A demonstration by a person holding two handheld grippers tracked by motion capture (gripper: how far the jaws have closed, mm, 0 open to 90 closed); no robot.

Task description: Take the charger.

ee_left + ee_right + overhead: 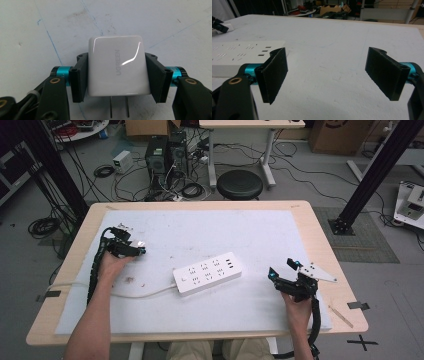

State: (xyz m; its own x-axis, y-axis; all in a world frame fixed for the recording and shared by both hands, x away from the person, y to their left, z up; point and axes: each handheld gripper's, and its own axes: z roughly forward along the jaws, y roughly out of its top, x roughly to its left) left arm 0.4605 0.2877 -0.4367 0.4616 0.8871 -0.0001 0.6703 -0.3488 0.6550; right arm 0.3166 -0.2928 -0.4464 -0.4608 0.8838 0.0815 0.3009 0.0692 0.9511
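Room: workshop floor behind the bench, with loose cables, two computer towers point(165, 152), a round black stool point(240, 184) and black frame posts to either side.
Bench: pale wood top point(320, 240) covered by a white mat point(210, 227); the mat shows faint blue pen lines and small brown stains near the left forearm.
Power strip: white power strip point(208, 272) lying flat near the middle of the mat, slightly angled, socket face up; its white cord point(145, 294) runs off toward the left edge of the bench.
Left claw: left claw point(134, 249) sits at the left of the mat, well apart from the power strip. In the left gripper view its two pads press against opposite sides of a white charger point(117, 68), pinching it firmly.
Charger: glossy white block with grey lettering; two flat metal prongs point(119, 107) point back toward the hand, away from the claw tips.
Right claw: right claw point(282, 269) rests low at the right of the mat, near the right end of the power strip, jaws spread wide with nothing between them.
Step in hand: judged to be the carry phase; the charger is gripped but not yet brought to the power strip.
Next move: likely requires turning the charger so the prongs face down, aligning them over a two-slot socket, then pressing straight in. The right claw could steady the power strip.
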